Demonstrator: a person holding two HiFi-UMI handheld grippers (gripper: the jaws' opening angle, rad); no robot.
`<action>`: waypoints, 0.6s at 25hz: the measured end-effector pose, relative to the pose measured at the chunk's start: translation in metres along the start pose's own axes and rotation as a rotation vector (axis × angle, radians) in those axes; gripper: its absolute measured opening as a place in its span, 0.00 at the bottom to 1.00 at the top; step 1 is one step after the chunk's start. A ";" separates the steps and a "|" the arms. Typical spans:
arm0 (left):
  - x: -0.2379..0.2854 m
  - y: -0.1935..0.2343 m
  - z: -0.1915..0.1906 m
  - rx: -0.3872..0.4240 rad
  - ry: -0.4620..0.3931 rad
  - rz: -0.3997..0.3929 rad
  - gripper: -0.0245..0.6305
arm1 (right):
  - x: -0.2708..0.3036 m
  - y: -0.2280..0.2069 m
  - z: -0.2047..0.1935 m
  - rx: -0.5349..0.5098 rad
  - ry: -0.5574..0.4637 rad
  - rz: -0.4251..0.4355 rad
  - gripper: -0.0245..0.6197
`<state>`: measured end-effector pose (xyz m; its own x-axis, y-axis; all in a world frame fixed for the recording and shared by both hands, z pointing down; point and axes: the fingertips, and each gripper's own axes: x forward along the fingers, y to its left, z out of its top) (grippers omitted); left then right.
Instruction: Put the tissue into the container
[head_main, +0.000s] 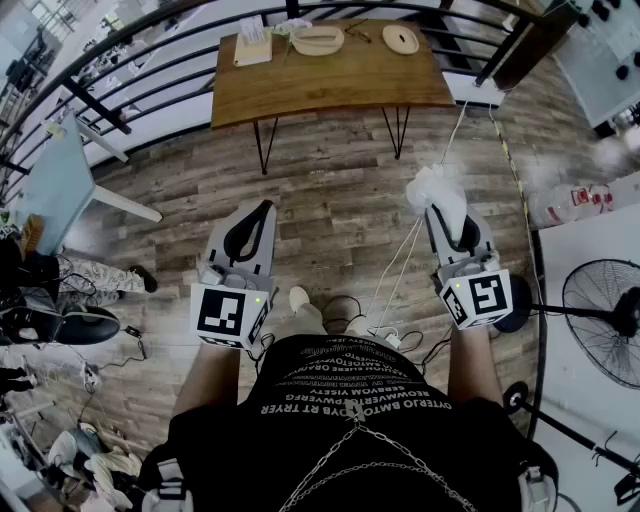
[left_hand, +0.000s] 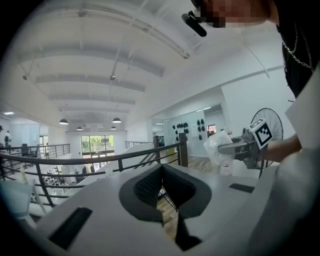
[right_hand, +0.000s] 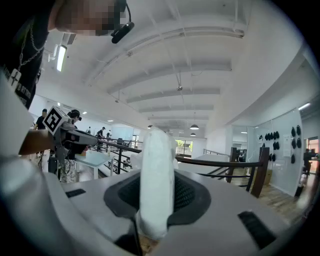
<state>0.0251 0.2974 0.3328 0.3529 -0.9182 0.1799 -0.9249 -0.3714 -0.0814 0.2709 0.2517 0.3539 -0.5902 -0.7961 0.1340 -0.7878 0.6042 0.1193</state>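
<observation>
Worktop (head_main: 330, 75) is at upper centre of the frame, well apart from me. The likely container (head_main: 318, 40) is on it. Left hand-held gripper (head_main: 264, 210) has its jaws together, empty. Right hand-held gripper (head_main: 447, 212) is clamped on the tissue (head_main: 435, 188), centre right. Pickup done; carry and drop remain.

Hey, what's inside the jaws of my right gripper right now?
A white tissue is pinched between the right gripper's pads and sticks out past their tips. The pads cover the squeezed sides of the tissue, so anything folded inside it cannot be seen.
</observation>
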 end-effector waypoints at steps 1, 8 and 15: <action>-0.003 -0.010 0.002 0.005 -0.002 0.005 0.07 | -0.008 -0.003 -0.001 0.005 -0.008 0.005 0.21; -0.024 -0.063 0.010 0.050 -0.001 0.059 0.07 | -0.051 -0.015 0.004 0.019 -0.060 0.058 0.22; -0.042 -0.057 0.003 0.047 0.010 0.127 0.07 | -0.051 -0.004 0.016 0.033 -0.137 0.119 0.22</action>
<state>0.0635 0.3564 0.3271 0.2320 -0.9569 0.1747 -0.9542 -0.2587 -0.1500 0.3017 0.2892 0.3313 -0.6963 -0.7176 0.0101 -0.7150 0.6948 0.0777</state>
